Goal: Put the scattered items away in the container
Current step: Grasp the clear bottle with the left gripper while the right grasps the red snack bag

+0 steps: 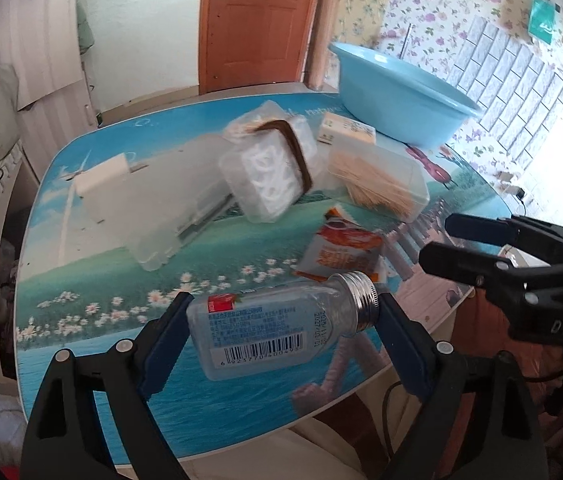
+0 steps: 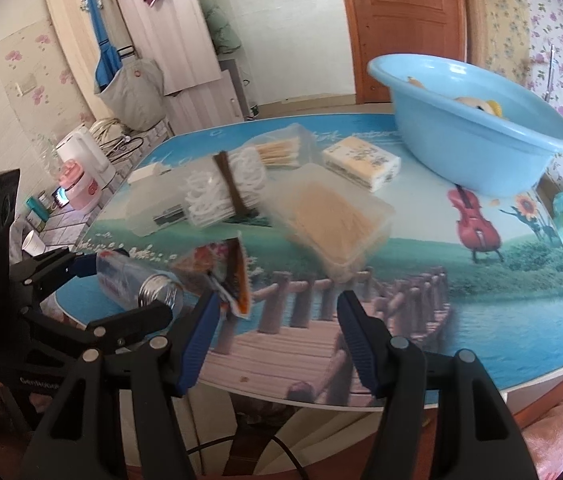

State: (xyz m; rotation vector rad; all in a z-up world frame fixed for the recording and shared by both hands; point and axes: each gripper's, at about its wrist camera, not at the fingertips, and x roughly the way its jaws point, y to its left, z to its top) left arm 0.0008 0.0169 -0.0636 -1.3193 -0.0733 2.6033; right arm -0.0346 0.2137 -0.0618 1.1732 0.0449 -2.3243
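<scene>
Left wrist view. Left tool (image 1: 283, 322): blue-padded fingers clamped on a small clear plastic bottle with a silver screw cap and barcode label (image 1: 265, 330), held on its side above the near edge of the table (image 1: 81, 280), a rounded top printed with a meadow and lake scene. Right tool (image 1: 437, 240): black, entering from the right; fingers slightly apart, nothing between them. Orange and white snack sachet (image 1: 341, 252): flat on the table just beyond the bottle's cap. Clear rectangular box of toothpicks (image 1: 377, 184): behind the sachet. Clear box of white floss picks bound with a brown band (image 1: 273, 168): tilted, leaning on a larger frosted plastic case (image 1: 149, 208) to its left. Pale yellow tissue packet (image 1: 347, 130): between the boxes and the basin. Light blue round plastic basin (image 1: 397, 92): at the far right of the table.

Right wrist view. Right tool (image 2: 275, 334): fingers wide apart, empty, hovering over the near table (image 2: 481, 312) edge above the printed wooden bridge. Left tool (image 2: 121, 288): at the left, gripping the bottle (image 2: 137, 284). Sachet (image 2: 225, 276): just beside the bottle cap. Toothpick box (image 2: 329, 216): mid-table, blurred. Banded box (image 2: 221, 192), frosted case (image 2: 149, 204) and tissue packet (image 2: 361, 160): farther back. Basin (image 2: 469, 128): far right, with yellowish items inside, too indistinct to identify.
</scene>
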